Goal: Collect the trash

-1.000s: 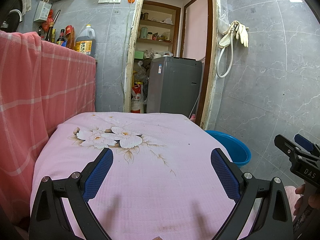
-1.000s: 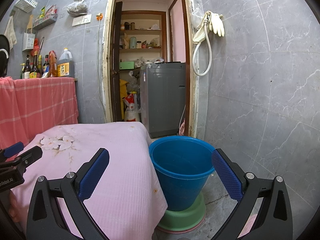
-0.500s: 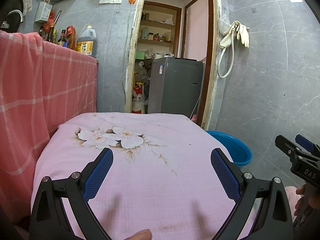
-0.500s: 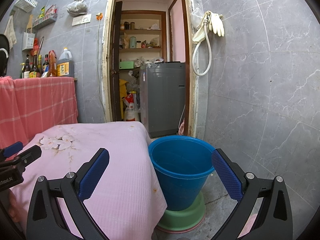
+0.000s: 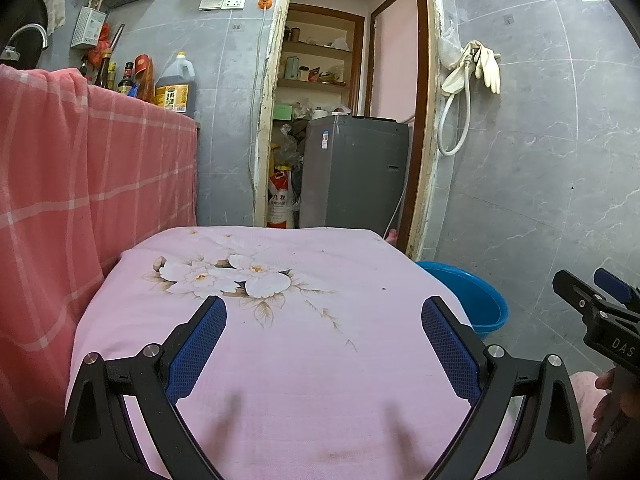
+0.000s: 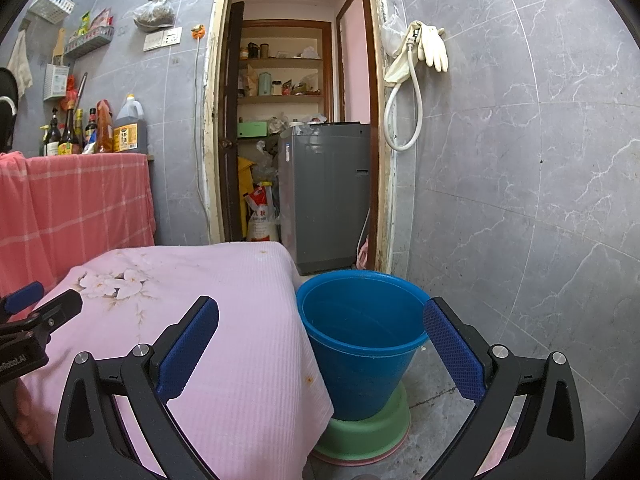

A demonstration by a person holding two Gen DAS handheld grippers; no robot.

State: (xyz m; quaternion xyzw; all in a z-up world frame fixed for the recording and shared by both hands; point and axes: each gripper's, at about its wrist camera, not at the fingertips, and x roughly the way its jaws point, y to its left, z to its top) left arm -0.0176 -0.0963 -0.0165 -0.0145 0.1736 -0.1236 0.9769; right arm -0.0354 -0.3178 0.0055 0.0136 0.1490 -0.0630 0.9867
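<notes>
Hovering with both grippers, left (image 5: 323,342) and right (image 6: 320,344), fingers wide, holding nothing. No trash showing on pink surface (image 5: 280,360). Bucket (image 6: 362,344) sitting lower centre, right view. Next: locating trash.

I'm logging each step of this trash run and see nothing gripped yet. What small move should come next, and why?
Probably pan both cameras to look for trash. The left gripper and right gripper are both open and empty, the pink floral cloth shows only stains and specks, and the blue bucket beside it looks empty. No trash piece is visible to reach for.
</notes>
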